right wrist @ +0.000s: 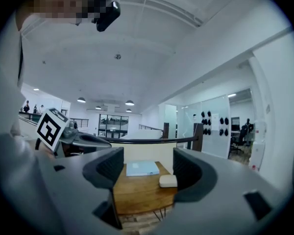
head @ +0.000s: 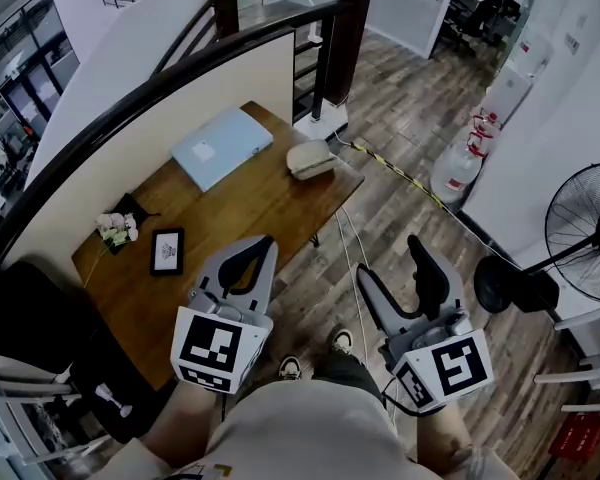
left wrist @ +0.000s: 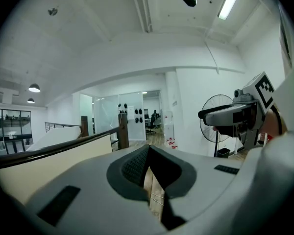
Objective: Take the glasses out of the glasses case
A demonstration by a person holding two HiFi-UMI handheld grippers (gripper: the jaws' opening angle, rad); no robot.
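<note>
The beige glasses case (head: 310, 158) lies closed on the far right end of the wooden table (head: 250, 213); no glasses show. Both grippers hover in the air short of the table, well back from the case. My left gripper (head: 252, 256) is shut with nothing in it, its jaws meeting in the left gripper view (left wrist: 148, 153). My right gripper (head: 391, 260) stands open and empty over the floor. In the right gripper view (right wrist: 147, 170) the case (right wrist: 168, 180) shows far off between the pads (right wrist: 109, 167).
A light blue closed laptop (head: 223, 146) lies left of the case. A small picture frame (head: 167, 251) and white flowers (head: 117, 228) sit at the table's near left. A dark railing (head: 160, 78) runs behind. A floor fan (head: 588, 230) stands right.
</note>
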